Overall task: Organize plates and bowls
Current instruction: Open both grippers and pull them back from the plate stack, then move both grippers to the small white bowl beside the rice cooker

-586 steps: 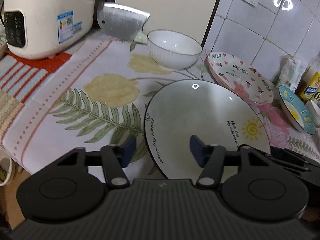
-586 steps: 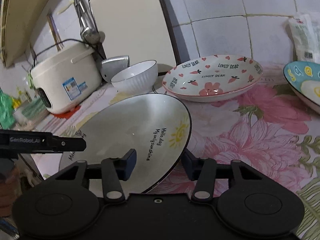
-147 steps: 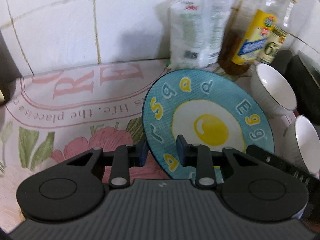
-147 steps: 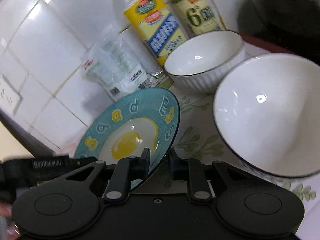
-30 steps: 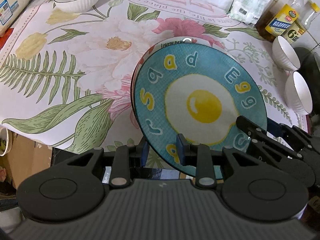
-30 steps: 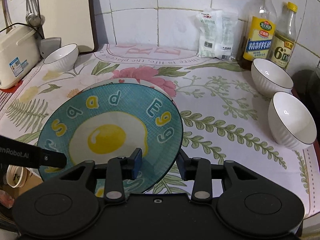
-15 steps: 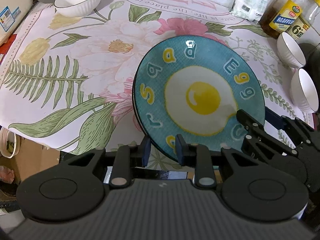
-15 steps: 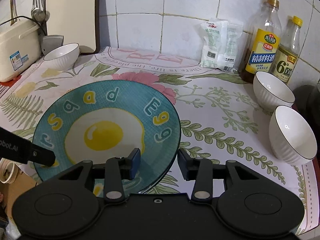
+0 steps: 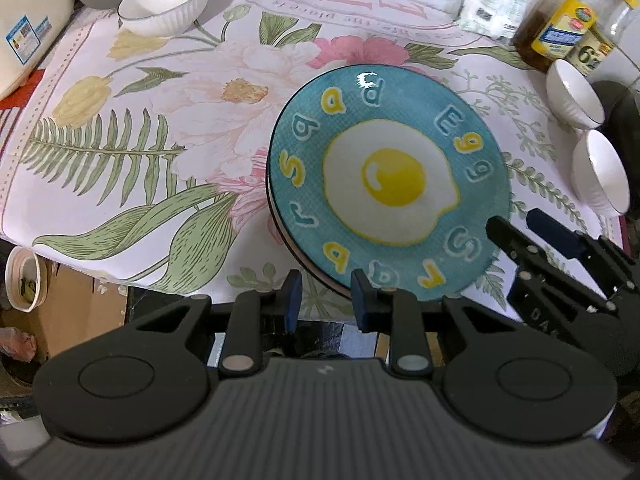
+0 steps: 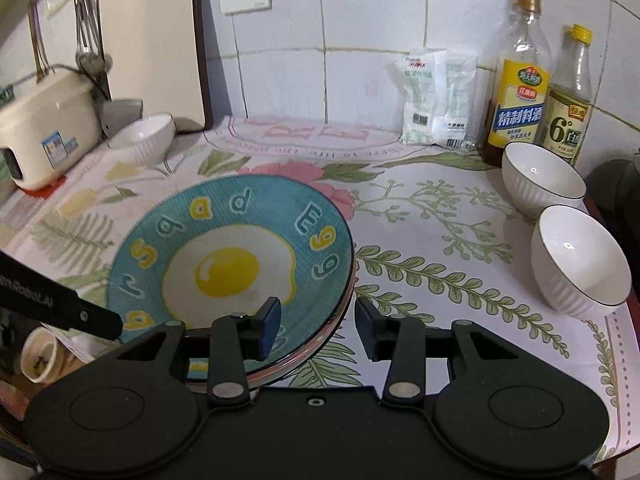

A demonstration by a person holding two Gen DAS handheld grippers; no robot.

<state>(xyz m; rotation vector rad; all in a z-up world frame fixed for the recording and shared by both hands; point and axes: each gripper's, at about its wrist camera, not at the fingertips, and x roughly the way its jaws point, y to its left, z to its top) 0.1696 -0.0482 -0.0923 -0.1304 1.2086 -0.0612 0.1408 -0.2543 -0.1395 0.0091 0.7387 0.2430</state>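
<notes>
The blue fried-egg plate [image 9: 392, 176] [image 10: 228, 268] lies on top of a stack of plates [image 9: 288, 240] near the counter's front edge. My left gripper [image 9: 327, 300] keeps narrow jaws on the plate's near-left rim; one of its fingers [image 10: 80, 312] shows in the right wrist view. At the near-right rim my right gripper [image 10: 316, 328] [image 9: 516, 222] is open, with one pad over the plate and the other off it. One white bowl [image 9: 164, 0] [image 10: 140, 136] stands far left. Two more white bowls [image 10: 540, 184] [image 10: 580, 260] stand at the right edge.
A floral cloth [image 9: 160, 120] covers the counter. A rice cooker [image 10: 44, 132] and a cutting board [image 10: 152, 40] stand at the far left. A white bag [image 10: 436, 100] and two bottles [image 10: 516, 96] line the tiled wall. The counter drops off at the front edge [image 9: 120, 276].
The blue plate has come down from a tilt above the pink plate to lie flat on the stack, hiding it. The right gripper, shut on the rim five seconds ago, now stands open.
</notes>
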